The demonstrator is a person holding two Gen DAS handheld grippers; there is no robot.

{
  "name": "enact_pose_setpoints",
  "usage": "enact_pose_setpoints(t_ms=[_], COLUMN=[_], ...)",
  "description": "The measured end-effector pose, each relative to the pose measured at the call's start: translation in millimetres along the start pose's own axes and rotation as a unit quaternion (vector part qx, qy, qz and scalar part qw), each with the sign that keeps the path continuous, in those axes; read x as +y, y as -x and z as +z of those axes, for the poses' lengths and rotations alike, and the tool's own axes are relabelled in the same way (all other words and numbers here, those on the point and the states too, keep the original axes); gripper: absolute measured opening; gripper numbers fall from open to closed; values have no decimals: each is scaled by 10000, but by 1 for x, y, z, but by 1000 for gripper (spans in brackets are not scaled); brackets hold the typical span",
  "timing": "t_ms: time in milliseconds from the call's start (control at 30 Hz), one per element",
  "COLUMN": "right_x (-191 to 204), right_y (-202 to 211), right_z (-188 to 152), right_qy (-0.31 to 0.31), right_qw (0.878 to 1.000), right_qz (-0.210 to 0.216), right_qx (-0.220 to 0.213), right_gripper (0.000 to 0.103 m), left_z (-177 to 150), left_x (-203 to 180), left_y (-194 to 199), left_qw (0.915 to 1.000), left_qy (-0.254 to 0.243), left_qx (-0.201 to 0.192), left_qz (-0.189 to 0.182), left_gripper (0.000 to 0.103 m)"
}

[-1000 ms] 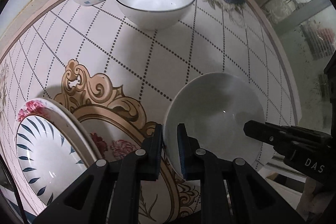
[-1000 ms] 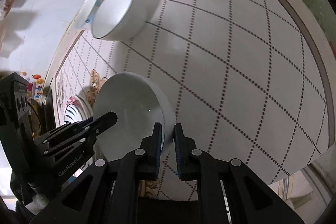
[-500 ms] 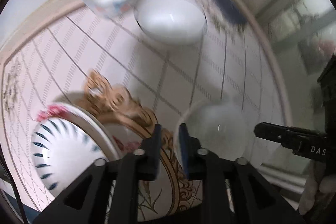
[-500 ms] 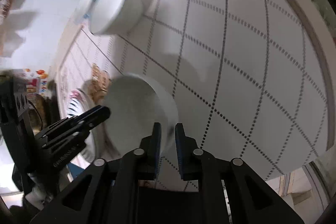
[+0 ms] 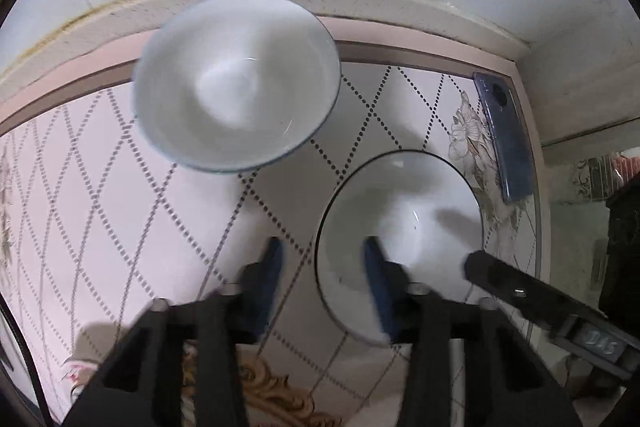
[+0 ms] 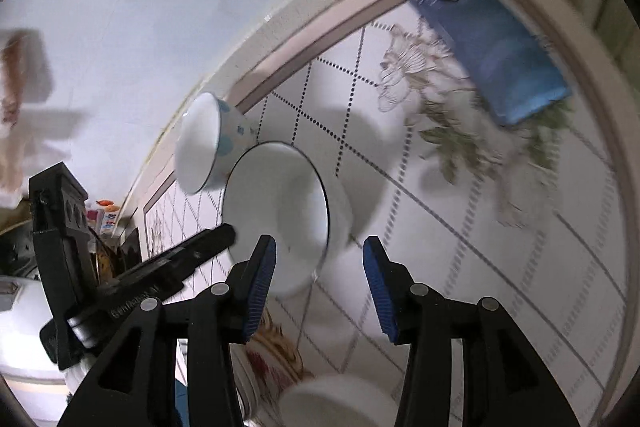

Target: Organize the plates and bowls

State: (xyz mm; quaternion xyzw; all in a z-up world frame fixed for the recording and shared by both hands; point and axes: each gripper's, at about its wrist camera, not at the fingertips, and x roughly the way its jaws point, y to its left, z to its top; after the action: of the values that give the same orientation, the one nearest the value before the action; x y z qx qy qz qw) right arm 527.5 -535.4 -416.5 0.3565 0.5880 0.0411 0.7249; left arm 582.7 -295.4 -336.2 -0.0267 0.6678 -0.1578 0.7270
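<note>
White dark-rimmed ceramic bowl (image 5: 400,227) rests on the diamond-patterned table (image 5: 120,207), unstacked beside the dotted white bowl (image 5: 236,83); left gripper (image 5: 320,267) and right gripper (image 6: 320,267) both gape empty; nesting judged outstanding.

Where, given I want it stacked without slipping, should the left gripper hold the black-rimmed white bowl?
Pinch the near rim of the black-rimmed bowl from above, one finger inside, one outside. It sits upright, mouth up, and looks too wide to span; the open left gripper straddles that rim.
</note>
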Motion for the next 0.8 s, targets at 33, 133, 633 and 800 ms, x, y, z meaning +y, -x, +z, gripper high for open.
enact_pose_setpoints(t_ms=[33,133,633,800], right_x=[0,-2,7,4], right_y=[-7,-15,64,100], right_z=[2,4,-60,-107], right_qy=[1,65,288,311], right_qw=[10000,9996,9991,9989], right_qz=[-5,-252,-215,-302], right_qx=[30,-64,-209,-164], right_gripper=[31,13,13,13], left_z=[0,0,-66,-102], left_x=[-2,-6,-29,-40], left_y=[-4,-9,66,78], left_qw=[10000,9997,9980,9964], left_qy=[-55,-157,-550,-719], left_qx=[49,-32,-214,3], left_qz=[50,205,-248,-444], left_gripper=[16,13,10,10])
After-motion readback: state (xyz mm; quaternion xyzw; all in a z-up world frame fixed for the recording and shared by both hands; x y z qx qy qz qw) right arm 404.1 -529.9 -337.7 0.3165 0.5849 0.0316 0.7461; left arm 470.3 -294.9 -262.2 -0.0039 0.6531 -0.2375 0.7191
